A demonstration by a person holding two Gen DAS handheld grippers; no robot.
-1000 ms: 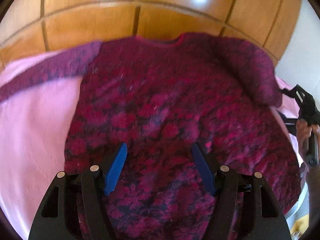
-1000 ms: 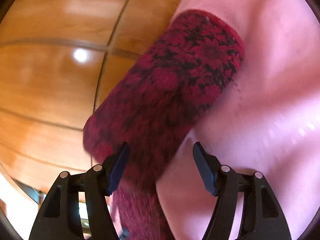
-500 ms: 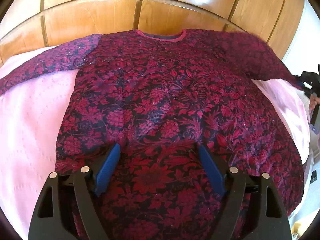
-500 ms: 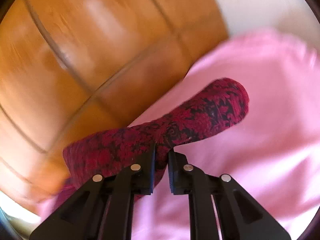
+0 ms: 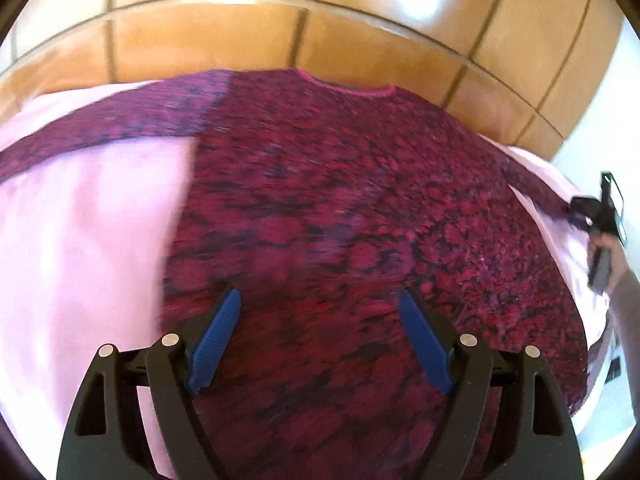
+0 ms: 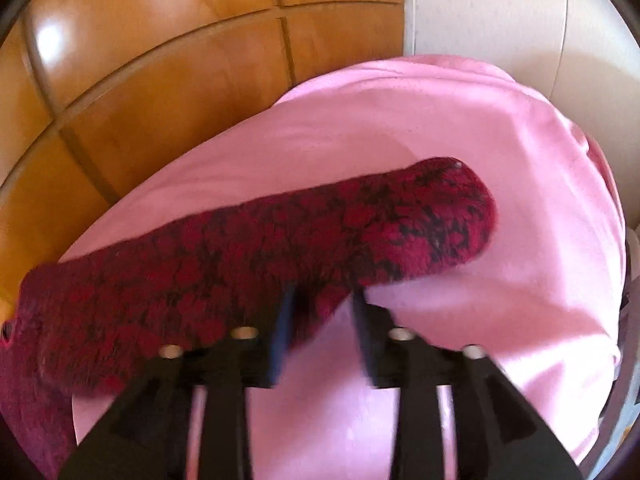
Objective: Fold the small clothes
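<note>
Top: a dark red floral long-sleeved top [image 5: 320, 208] lies face up and spread flat on a pink cover [image 5: 80, 240], neckline [image 5: 344, 88] toward the wooden panelling [image 5: 280, 32].
Left sleeve: stretched out straight over the pink cover [image 5: 104, 128], untouched by either tool.
Right sleeve: the sleeve [image 6: 304, 248] runs out to the side with its rounded cuff [image 6: 460, 216] lying on the cover, well short of the cover's edge.
Right tongs: the right tongs [image 6: 320, 336] sit at the near edge of that sleeve with the jaws apart by a modest gap; the picture is smeared, and from here I would say they bracket the sleeve's edge without pinching it.
Left tongs: the left tongs [image 5: 316, 336] hover over the lower body of the top, jaws spread wide and holding nothing.
Step in hand: my guess is the right sleeve is being taken so it can be folded in across the chest.
Doing it well: bite both layers of the sleeve near the cuff, lift only a little, and carry it inward in a flat arc so the fold line falls at the shoulder seam; the left tool could press the body down so the fabric does not drag.
Risk: the cloth looks thin and limp, so a shallow pinch may slip out.
Surroundings: pale wall [image 6: 480, 8] beyond the cover's far corner.
</note>
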